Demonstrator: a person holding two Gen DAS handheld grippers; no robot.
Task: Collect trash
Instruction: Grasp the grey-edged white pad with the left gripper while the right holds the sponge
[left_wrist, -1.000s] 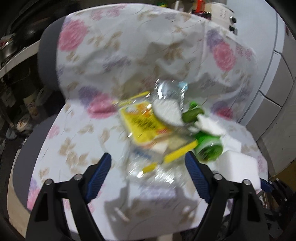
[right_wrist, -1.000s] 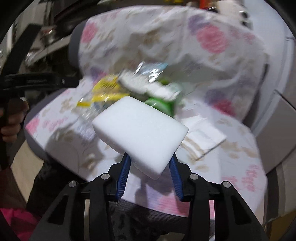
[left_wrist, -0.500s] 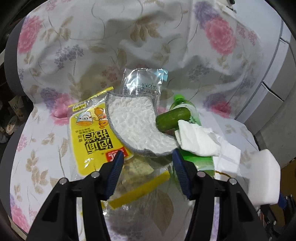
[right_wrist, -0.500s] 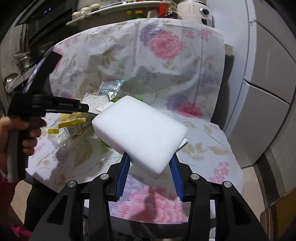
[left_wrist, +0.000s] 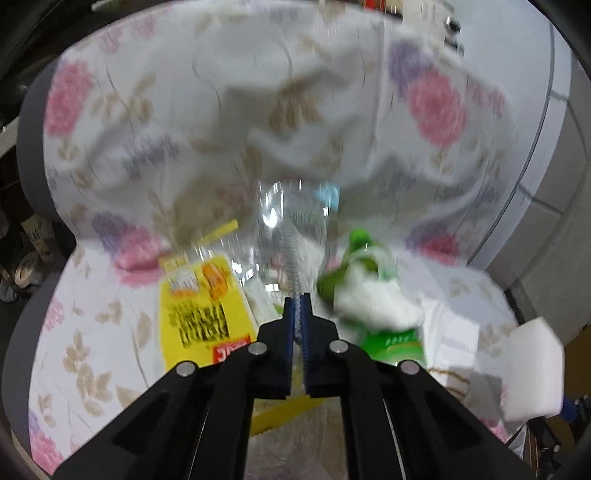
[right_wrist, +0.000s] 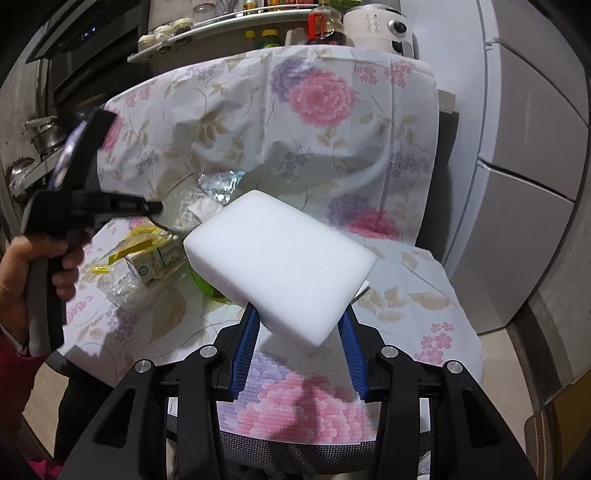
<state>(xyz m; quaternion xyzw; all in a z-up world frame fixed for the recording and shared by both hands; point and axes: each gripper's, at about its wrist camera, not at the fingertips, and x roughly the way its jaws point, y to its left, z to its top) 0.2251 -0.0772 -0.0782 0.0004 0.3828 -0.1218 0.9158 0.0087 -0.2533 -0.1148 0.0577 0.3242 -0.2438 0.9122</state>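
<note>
Trash on floral cover (right_wrist: 369, 155), left hand-held gripper (left_wrist: 298, 306) pinching clear wrapper (left_wrist: 291, 225), right hand-held gripper (right_wrist: 297, 328) clamping foam block (right_wrist: 280, 258).

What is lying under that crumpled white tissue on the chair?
The white tissue rests on a green bottle, whose neck and label show around it. The bottle's middle is covered, and blur hides finer detail.

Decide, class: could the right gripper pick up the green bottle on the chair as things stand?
Probably not. The right gripper is already shut on the white foam block, which also covers most of the green bottle in its own view. It would have to drop the block first.
</note>
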